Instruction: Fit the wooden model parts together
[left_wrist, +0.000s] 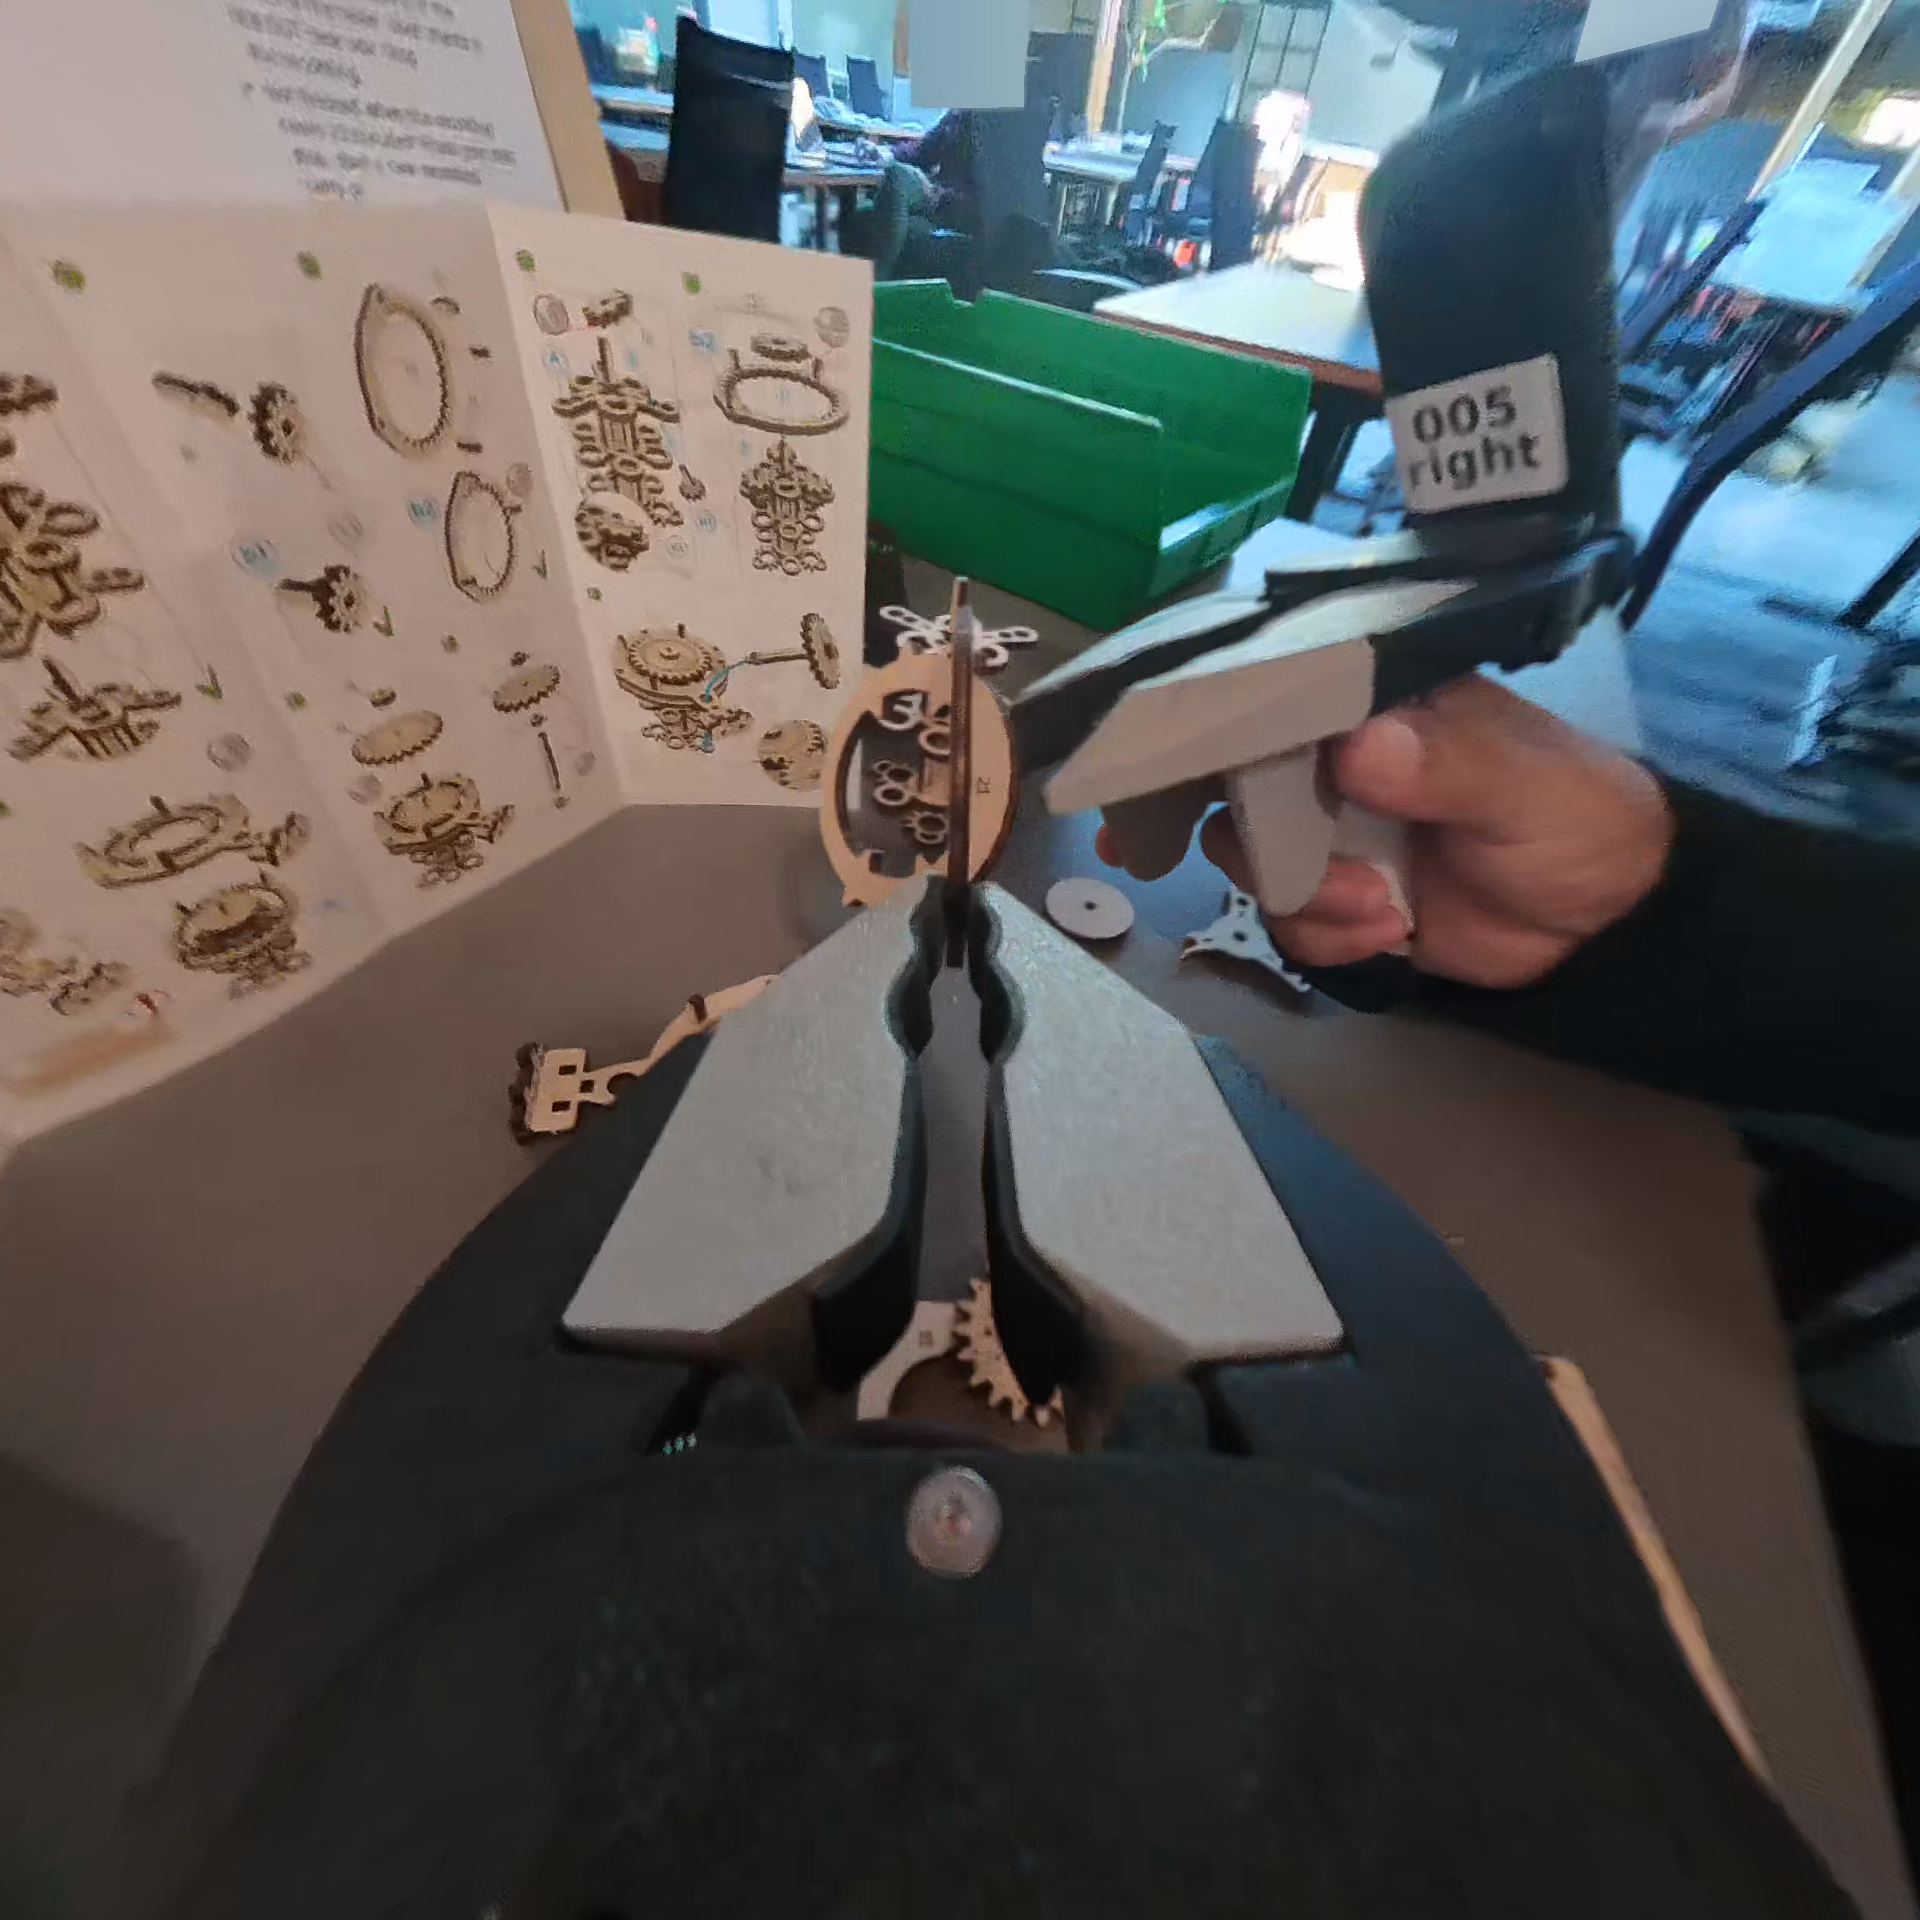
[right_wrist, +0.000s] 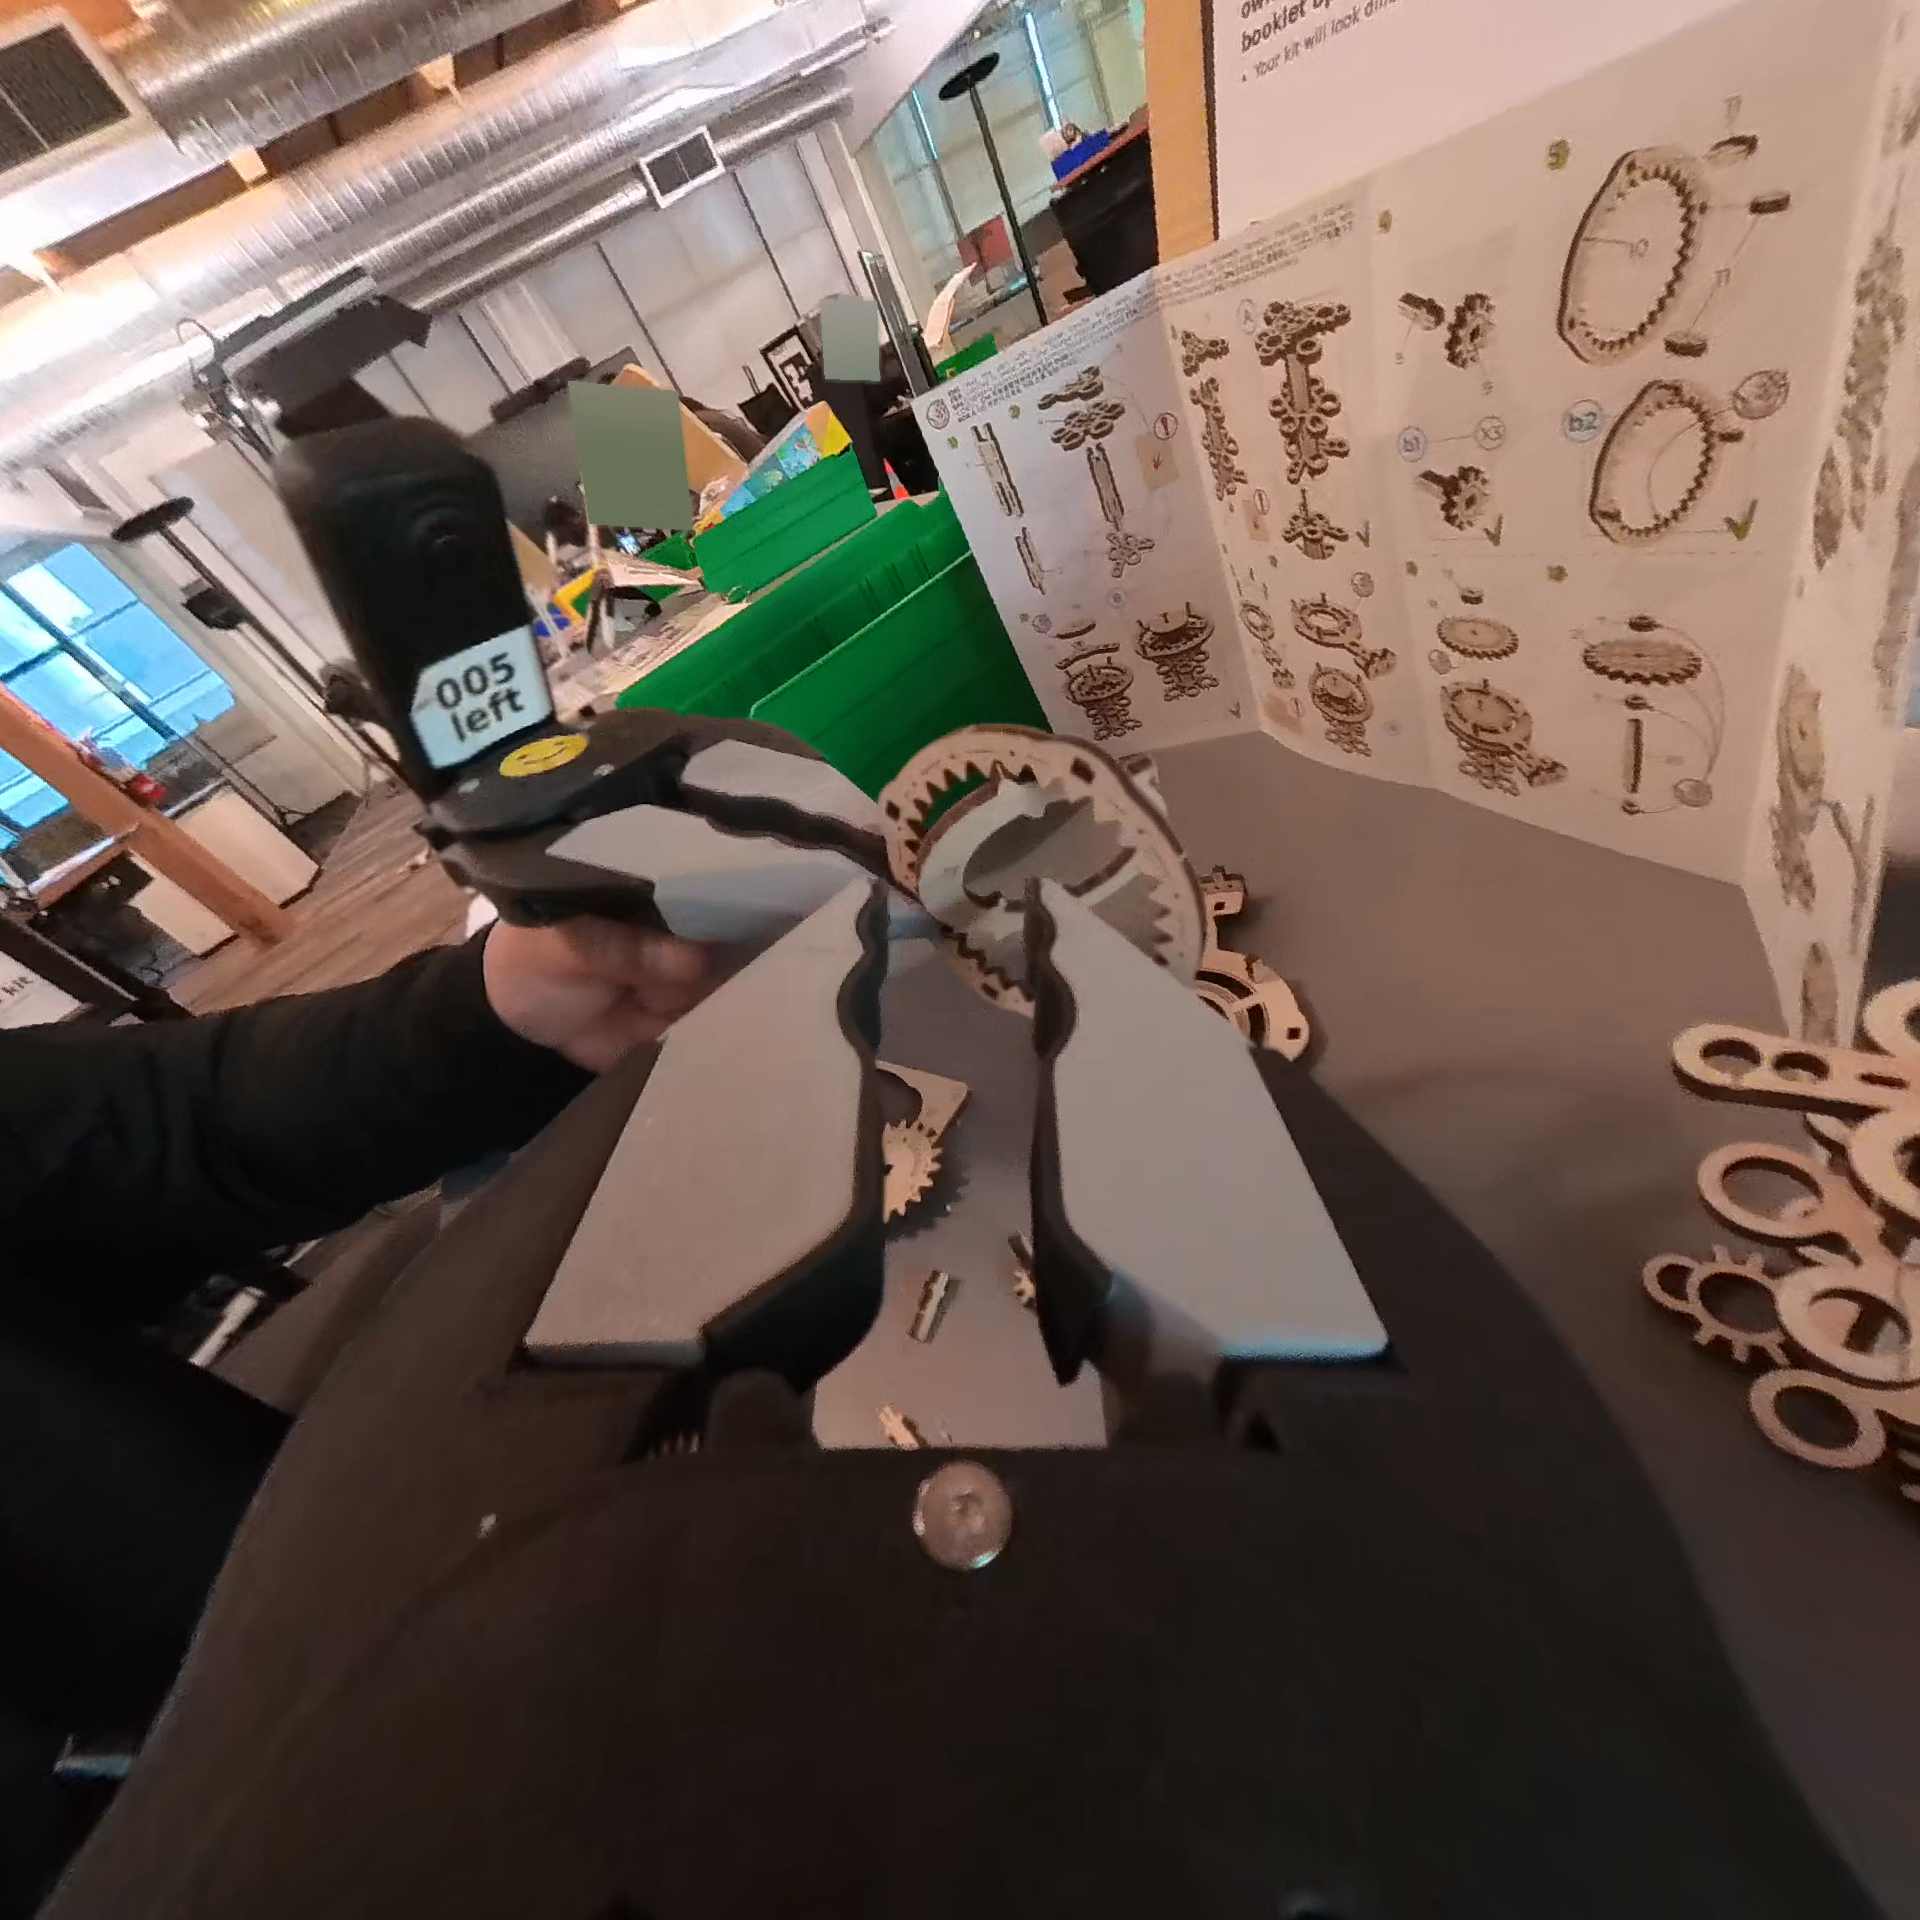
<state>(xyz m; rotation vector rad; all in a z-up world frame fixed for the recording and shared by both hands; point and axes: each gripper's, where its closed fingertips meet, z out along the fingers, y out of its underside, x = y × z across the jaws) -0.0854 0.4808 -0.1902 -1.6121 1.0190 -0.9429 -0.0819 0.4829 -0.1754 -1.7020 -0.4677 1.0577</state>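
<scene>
Overhead: silver ducts run across the ceiling of an open workshop with green bins behind the work.
Desk: grey desk, strewn with loose wooden pieces; a folded instruction sheet stands upright at the back.
Left gripper: jaws clamped together on the lower edge of the ring gear, a toothed wooden ring held upright above the desk.
Right gripper: jaws apart, tips at the ring's rim; whether they touch it, I cannot tell.
Labels: each gripper carries a white printed tag; the sheet bears diagrams and small print.
</scene>
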